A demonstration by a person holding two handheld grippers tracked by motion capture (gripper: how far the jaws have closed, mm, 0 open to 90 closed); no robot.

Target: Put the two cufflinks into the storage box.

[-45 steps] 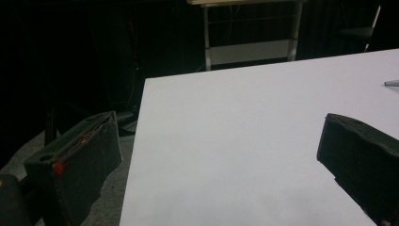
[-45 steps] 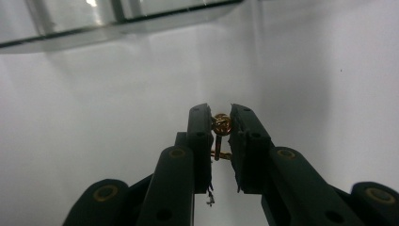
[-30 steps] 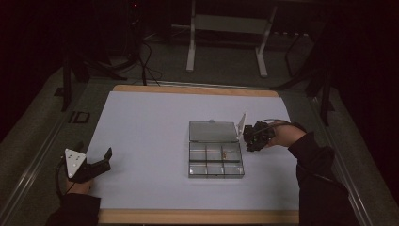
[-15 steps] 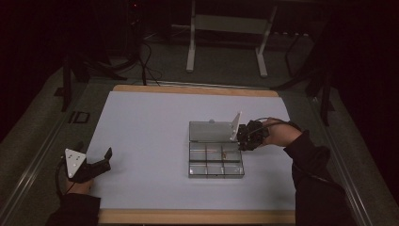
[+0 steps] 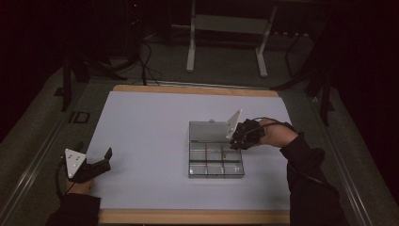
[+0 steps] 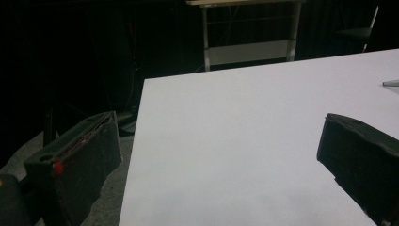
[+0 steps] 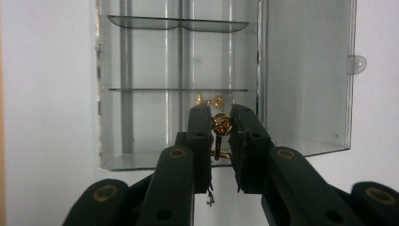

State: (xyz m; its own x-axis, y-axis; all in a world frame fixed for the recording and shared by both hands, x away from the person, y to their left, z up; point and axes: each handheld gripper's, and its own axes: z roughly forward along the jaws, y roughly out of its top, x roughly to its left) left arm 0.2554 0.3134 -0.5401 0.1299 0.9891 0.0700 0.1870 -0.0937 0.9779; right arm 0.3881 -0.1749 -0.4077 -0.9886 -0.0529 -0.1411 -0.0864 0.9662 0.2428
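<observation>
A clear plastic compartment box [image 5: 215, 168] lies open on the white table, its lid [image 5: 209, 132] flat behind it. My right gripper [image 5: 236, 141] hovers over the box's right side. In the right gripper view the gripper [image 7: 220, 113] is shut on a small gold knot earring [image 7: 221, 124] above a compartment. A second gold piece [image 7: 210, 100] lies inside the box [image 7: 141, 89], just beyond the jaws. My left gripper [image 5: 94, 150] rests near the table's left front edge; it [image 6: 219, 127] stands wide open with nothing between its jaws.
The white table top [image 5: 150, 122] has a wooden rim along its front and back. A metal stand [image 5: 226, 28] and cables sit on the dark floor behind the table. The box lid [image 7: 306, 70] lies to the right in the right gripper view.
My right gripper has moved a little left, from the box's right edge to over its compartments. The left gripper has stayed put.
</observation>
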